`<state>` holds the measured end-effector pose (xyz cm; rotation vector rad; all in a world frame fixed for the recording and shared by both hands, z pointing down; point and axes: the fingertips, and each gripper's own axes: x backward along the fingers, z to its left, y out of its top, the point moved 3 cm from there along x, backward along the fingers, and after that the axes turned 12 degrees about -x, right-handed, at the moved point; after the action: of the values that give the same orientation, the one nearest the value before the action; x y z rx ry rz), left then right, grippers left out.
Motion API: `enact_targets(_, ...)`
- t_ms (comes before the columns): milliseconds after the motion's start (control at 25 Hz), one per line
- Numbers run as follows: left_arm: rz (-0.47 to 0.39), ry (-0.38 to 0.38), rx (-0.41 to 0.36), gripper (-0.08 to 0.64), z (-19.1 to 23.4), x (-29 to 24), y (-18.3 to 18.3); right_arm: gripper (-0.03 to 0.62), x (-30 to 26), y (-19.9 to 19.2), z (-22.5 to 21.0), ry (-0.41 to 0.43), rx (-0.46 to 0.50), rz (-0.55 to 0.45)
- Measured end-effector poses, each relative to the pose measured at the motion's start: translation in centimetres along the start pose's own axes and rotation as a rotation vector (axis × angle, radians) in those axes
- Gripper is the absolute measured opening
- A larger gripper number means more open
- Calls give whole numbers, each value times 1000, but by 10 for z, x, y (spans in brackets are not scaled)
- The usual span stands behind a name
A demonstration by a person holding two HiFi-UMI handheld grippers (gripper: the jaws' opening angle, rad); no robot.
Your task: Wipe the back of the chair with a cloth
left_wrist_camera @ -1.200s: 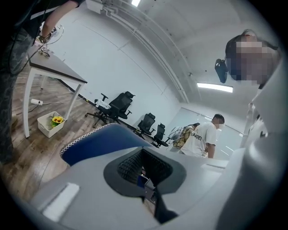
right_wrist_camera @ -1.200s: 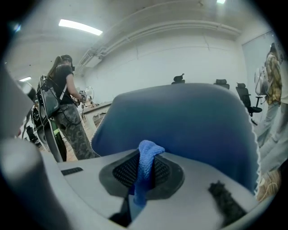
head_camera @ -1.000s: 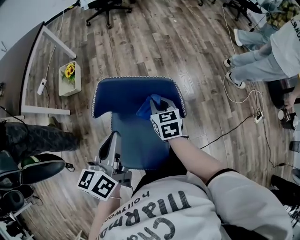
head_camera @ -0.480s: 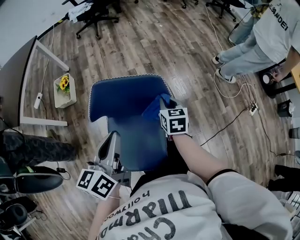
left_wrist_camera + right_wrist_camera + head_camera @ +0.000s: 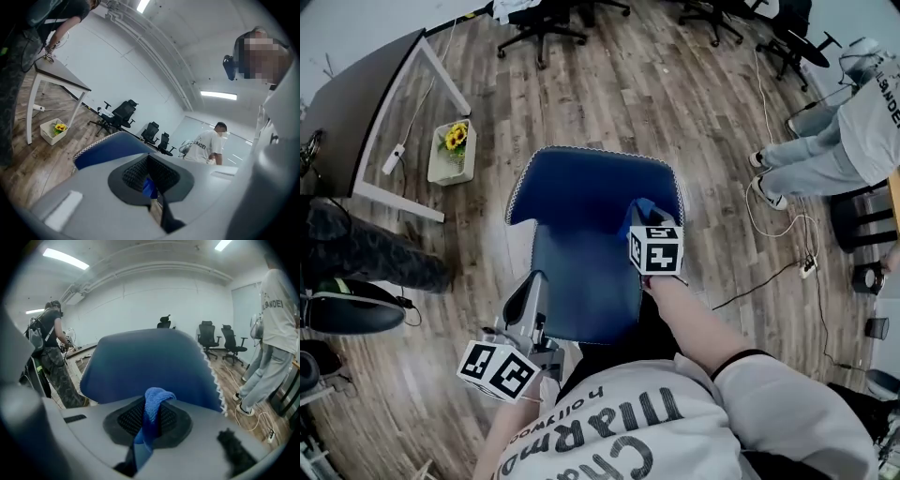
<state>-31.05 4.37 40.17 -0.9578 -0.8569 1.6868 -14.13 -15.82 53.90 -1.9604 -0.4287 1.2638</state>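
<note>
The blue chair's back [image 5: 595, 187] fills the upper middle of the head view, with its seat below it. My right gripper [image 5: 640, 218] is shut on a blue cloth [image 5: 637, 208], which is pressed against the right part of the back. In the right gripper view the cloth [image 5: 153, 411] hangs folded between the jaws of that gripper [image 5: 152, 417], directly in front of the chair back [image 5: 150, 364]. My left gripper [image 5: 528, 291] is held low beside the seat's left edge, apart from the cloth. In its own view the left gripper [image 5: 151, 174] has its jaws together.
A desk with a white frame [image 5: 394, 141] and a white box of yellow flowers [image 5: 452, 150] stand at the left. Office chairs [image 5: 544, 19] stand at the back. A person [image 5: 848, 131] stands at the right near floor cables [image 5: 778, 216]. Another person's leg [image 5: 366, 253] is at the left.
My right gripper has carried the cloth rightward along the chair back. The left gripper has stayed by the seat. The head view has shifted slightly.
</note>
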Motion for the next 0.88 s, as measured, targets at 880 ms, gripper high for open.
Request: enact_targets(880, -171, 506, 172, 8, 55, 88, -16, 32, -100, -32, 219, 482, 415, 235)
